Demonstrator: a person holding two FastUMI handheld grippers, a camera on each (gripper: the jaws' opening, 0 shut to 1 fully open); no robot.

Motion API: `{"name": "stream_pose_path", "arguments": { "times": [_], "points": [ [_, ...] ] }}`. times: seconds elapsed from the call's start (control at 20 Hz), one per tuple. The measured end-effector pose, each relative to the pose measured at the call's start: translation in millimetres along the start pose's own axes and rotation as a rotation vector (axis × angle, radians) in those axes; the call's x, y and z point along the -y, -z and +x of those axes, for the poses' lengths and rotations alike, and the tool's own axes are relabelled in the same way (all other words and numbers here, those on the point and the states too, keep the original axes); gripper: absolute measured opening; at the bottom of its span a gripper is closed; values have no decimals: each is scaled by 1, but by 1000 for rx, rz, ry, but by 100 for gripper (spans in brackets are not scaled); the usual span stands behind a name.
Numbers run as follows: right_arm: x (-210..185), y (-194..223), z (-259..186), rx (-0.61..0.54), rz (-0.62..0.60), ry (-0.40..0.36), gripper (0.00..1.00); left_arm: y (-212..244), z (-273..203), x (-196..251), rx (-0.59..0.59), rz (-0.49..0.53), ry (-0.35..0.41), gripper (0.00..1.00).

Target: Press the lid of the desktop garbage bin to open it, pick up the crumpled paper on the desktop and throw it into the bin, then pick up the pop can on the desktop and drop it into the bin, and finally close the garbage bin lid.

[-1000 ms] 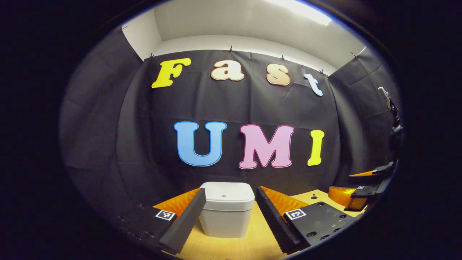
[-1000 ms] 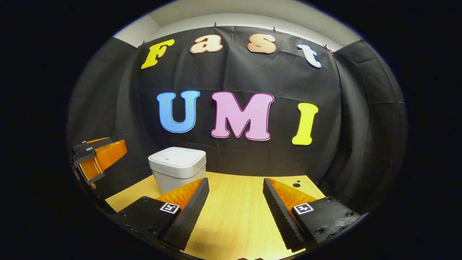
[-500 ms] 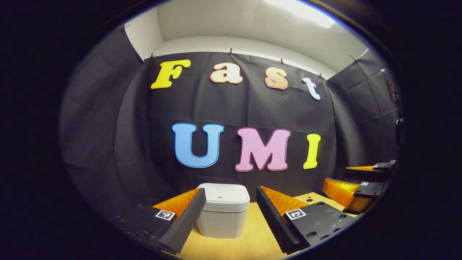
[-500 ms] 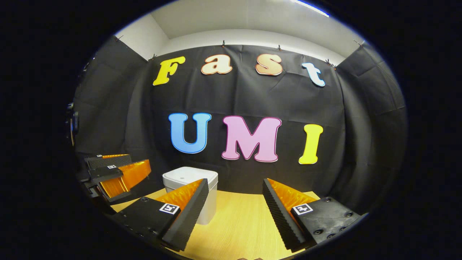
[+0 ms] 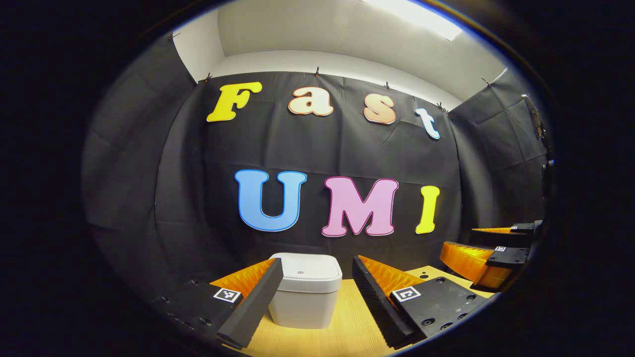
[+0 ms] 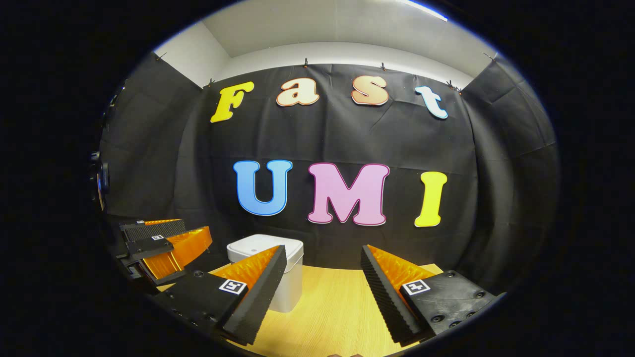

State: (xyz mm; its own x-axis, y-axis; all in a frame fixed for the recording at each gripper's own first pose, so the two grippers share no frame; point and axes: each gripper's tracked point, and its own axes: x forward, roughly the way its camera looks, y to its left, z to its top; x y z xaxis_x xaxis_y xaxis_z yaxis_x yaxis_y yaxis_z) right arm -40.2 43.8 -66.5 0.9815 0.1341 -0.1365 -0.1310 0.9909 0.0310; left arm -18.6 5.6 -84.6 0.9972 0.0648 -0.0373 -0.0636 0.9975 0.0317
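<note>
In the left gripper view we see our left gripper (image 5: 313, 302) with ridged jaws wide and empty, framing the boxy, round-cornered plastic bin (image 5: 305, 296) on the wood-grain tabletop (image 5: 349, 332), its lid (image 5: 310, 271) shut. In the right gripper view, our right gripper (image 6: 322, 297) likewise gapes empty; the bin (image 6: 290, 277) sits behind its left jaw.
</note>
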Motion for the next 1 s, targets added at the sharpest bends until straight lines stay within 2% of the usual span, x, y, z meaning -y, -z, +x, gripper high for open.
{"name": "stream_pose_path", "arguments": {
  "times": [0.55, 1.0],
  "points": [
    [1, -5, 11, 18, -10, -25, 97, 2, 4, -3, -5, -1, -20, 95],
    [6, -5, 12, 20, -19, 5, 97, 3, 5, -2, -11, 23, 0, 95]
  ]
}}
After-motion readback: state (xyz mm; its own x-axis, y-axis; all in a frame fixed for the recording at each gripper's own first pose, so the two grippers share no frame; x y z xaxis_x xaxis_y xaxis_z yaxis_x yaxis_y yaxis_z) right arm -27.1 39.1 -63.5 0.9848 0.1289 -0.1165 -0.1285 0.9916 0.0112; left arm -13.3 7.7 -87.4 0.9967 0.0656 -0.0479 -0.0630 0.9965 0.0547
